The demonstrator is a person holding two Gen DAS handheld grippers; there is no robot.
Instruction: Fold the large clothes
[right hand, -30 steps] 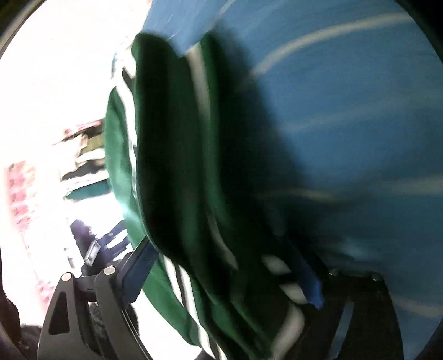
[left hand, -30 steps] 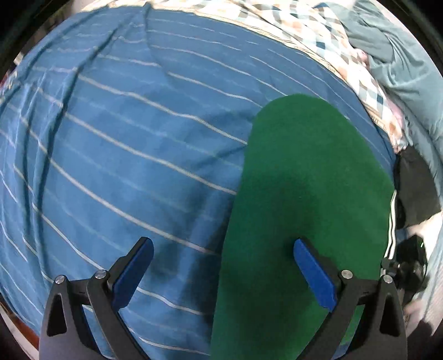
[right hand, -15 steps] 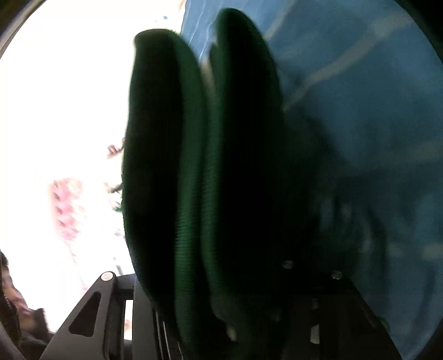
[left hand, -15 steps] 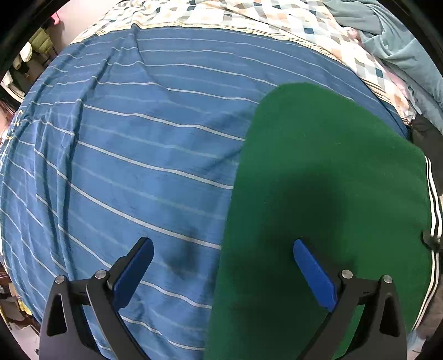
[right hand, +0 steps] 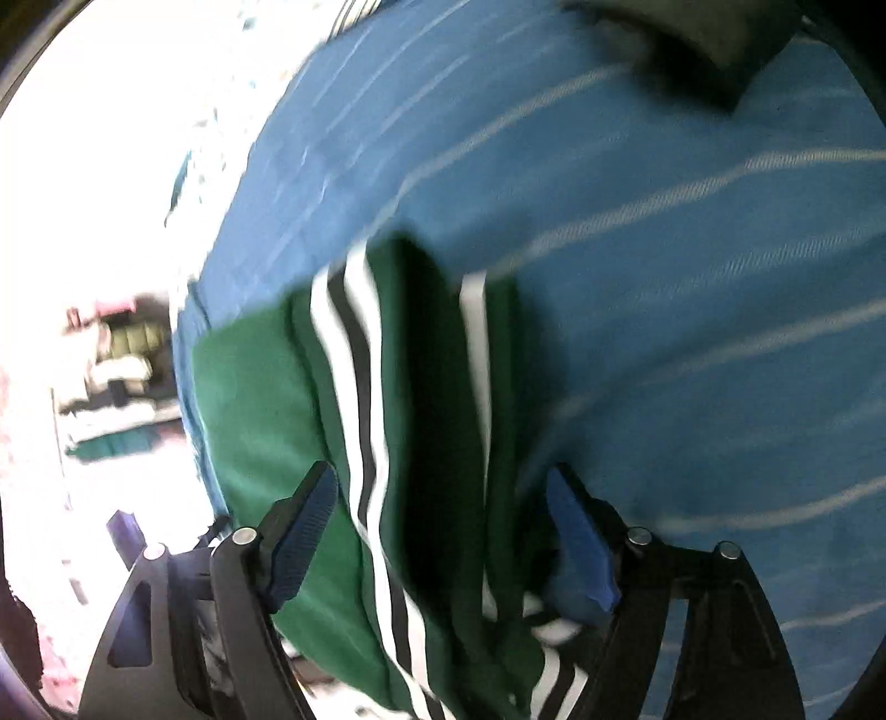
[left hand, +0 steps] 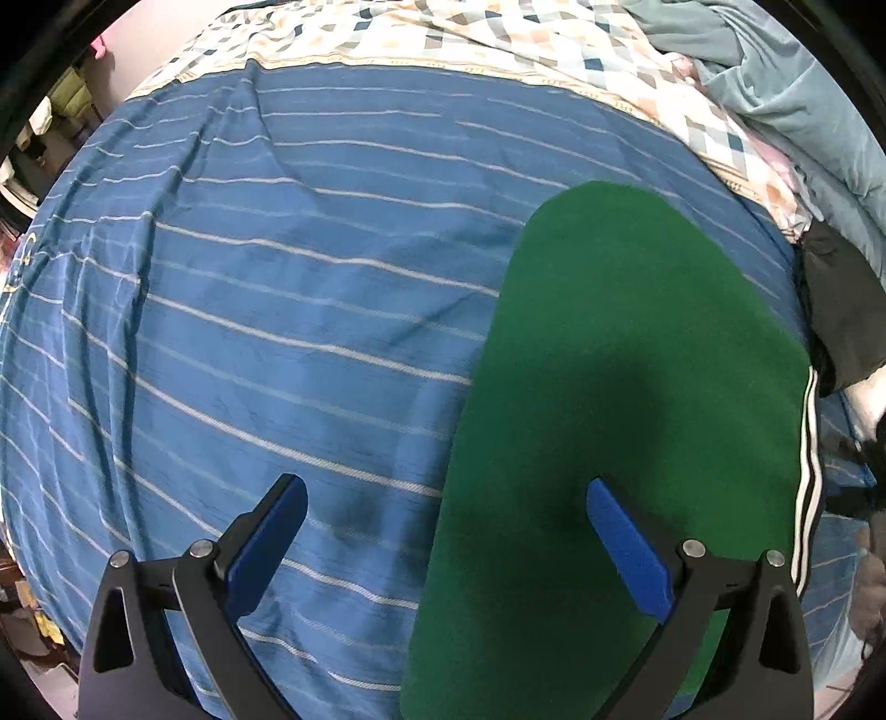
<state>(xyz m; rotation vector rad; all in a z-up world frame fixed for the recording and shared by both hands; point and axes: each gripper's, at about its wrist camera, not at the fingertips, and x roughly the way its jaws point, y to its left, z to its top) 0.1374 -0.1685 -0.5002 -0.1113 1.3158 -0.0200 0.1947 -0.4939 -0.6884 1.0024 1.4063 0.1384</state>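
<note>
My two black grippers

My left gripper [left hand: 446, 540] and right gripper [right hand: 443, 531] had black triangular-cutout frames, silver screws and ribbed blue pads [left hand: 628, 545].

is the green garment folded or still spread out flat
Folded. The green garment shows several stacked layers and striped edges between the right gripper's opening jaws.

A bed [left hand: 277, 310] under a blue white-striped cover fills the room; beyond it lie a diamond-patterned quilt [left hand: 498, 50] and teal bedding [left hand: 803, 111]. Glaring light washes out the bed's left side.
</note>
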